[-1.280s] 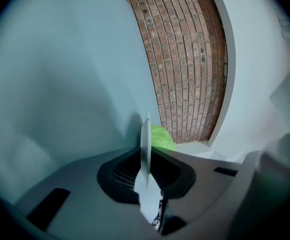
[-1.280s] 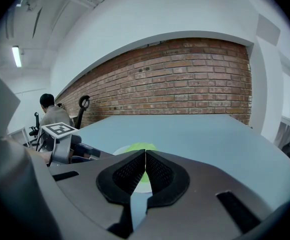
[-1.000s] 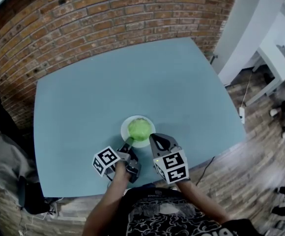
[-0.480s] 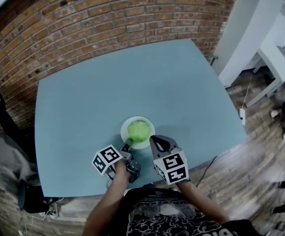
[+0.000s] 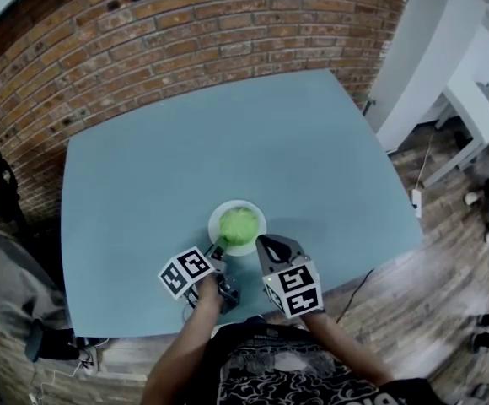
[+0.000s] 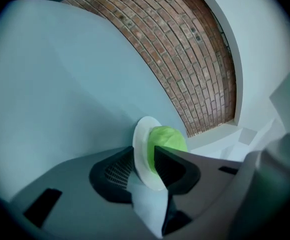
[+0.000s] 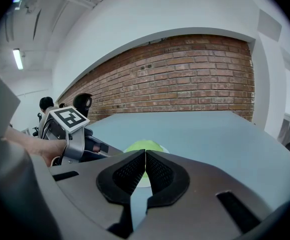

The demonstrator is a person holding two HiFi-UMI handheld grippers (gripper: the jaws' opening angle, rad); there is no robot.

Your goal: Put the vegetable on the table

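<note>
Head view: vegetable [image 5: 239,224] sits on a white plate [image 5: 212,224] on the table [image 5: 228,133], just ahead of both sets of jaws. Left gripper [image 5: 221,245] has its tips at the plate's near rim. Right gripper [image 5: 265,241] stops just short of the rim and beside it; can't tell any contact from here.

Left gripper view: left gripper [image 6: 144,153] jaws are apart and have just been opening. The plate [image 6: 141,136] rim stands edge-on between them, and neither pad visibly presses on it. Vegetable [image 6: 171,138] lies just beyond the tips, on the upper face of the plate. Table [image 6: 60,84] fills the rest.

Right gripper view: right gripper [image 7: 145,153] jaws are together with nothing between them. Vegetable [image 7: 141,146] is dead ahead, just past the tips. The left gripper shows off to the jaws' left side.

Step, my read: this looks like the left letting go of the plate rim. The veg is still on the plate, not on the bare table.

Next move, my read:
- Right jaws have to open wide before closing in on the veg. It looks round and broad, so it needs a centred grip.
- Then lift it clear of the rim and set it down beside the plate.
- Left may need to steady the plate so it doesn't tip.

Versus a second ago:
- Plate and veg are in the same spot ahead of the jaws.
- Left marker cube [image 5: 185,272] has rolled a little.
- Right gripper is unchanged.
</note>
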